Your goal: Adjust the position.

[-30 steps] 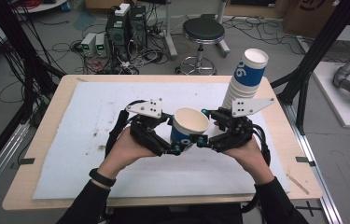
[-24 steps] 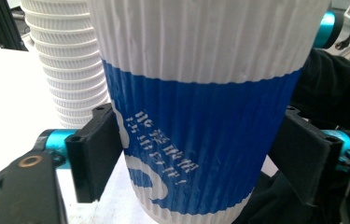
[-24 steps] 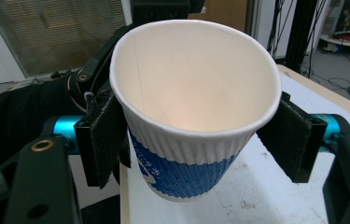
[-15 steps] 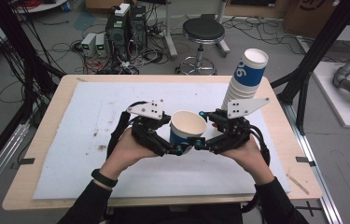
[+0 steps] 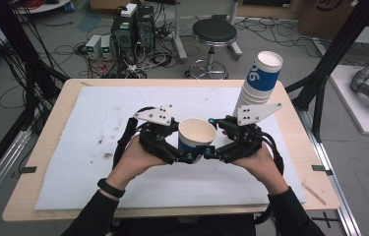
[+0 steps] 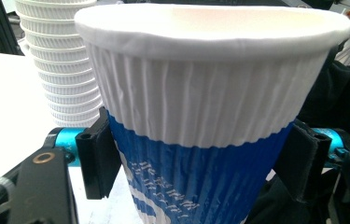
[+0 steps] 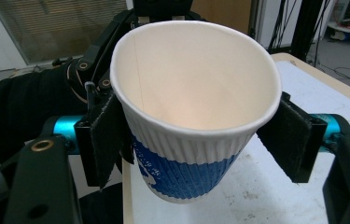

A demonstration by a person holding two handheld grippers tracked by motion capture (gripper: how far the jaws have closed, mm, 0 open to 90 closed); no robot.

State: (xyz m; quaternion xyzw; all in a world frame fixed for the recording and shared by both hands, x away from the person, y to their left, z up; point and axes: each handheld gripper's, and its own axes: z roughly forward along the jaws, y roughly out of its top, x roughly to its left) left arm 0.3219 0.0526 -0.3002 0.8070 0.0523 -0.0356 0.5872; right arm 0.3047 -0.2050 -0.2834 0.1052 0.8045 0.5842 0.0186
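The left tongs point(image 5: 188, 156) had just been closing, and their pads pressed the blue band of the paper cup point(image 5: 196, 137), held upright and empty above the white surface point(image 5: 88, 123). The right tongs point(image 5: 208, 151) clenched the same cup from the other side. Behind them, the cup stack point(image 5: 259, 83) had its base hidden.

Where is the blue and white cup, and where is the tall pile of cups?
blue and white cup point(image 5: 197, 132): high view, on its inner wall below the rim.
tall pile of cups point(image 5: 262, 78): high view, on the top cup's blue side.
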